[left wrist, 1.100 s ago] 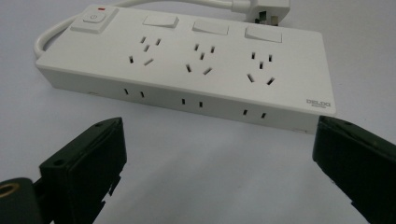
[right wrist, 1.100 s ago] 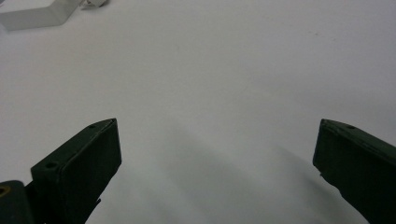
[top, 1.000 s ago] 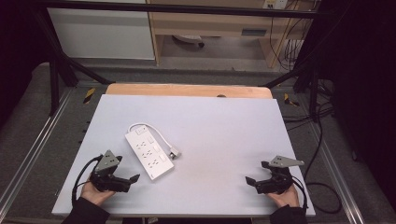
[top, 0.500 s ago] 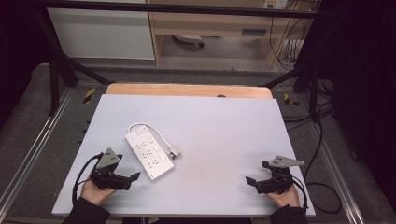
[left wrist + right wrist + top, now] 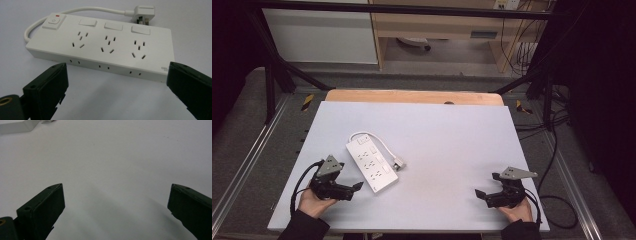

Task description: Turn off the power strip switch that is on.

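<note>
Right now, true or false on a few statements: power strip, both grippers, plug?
1. The left gripper is open, with the power strip just ahead of its jaws. True.
2. The right gripper is shut on the plug. False: it is open over bare table, holding nothing.
3. The plug is pushed into one of the strip's sockets. False: it lies on the table behind the strip.
4. The strip has three socket groups, each with a rocker switch. True.
5. The strip stands on its edge. False: it lies flat, sockets up.

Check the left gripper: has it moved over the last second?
No. The left gripper sits just as close to the power strip's near end as before.
</note>
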### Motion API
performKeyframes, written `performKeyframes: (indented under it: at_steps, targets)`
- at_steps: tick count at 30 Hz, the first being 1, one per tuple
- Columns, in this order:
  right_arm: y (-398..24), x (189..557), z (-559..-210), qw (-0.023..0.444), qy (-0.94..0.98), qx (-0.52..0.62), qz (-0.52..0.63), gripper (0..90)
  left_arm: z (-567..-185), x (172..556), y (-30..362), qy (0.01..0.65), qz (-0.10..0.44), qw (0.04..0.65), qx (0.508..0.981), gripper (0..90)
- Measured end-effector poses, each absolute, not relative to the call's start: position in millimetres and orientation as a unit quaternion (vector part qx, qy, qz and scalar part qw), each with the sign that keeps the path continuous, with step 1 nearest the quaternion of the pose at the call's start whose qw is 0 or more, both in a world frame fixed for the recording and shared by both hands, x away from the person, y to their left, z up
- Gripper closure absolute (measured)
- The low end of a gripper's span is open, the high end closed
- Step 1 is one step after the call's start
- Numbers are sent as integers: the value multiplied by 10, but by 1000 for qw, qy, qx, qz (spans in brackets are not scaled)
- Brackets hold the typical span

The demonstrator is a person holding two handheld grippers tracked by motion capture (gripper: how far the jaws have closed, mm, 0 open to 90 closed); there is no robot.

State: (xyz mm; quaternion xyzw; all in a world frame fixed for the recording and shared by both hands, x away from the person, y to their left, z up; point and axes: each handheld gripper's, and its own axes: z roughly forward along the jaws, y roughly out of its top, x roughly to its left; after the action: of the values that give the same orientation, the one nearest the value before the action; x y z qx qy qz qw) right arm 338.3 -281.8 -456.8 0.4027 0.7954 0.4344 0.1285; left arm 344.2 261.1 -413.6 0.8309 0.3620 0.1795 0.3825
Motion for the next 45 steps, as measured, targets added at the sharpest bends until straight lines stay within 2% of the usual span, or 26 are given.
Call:
performKeyframes:
  at_steps: [45]
  targets:
    - [-2810, 3379, -4570, 132, 796, 405, 431, 13, -3965, 3737, 2398, 357, 185, 379, 834, 36]
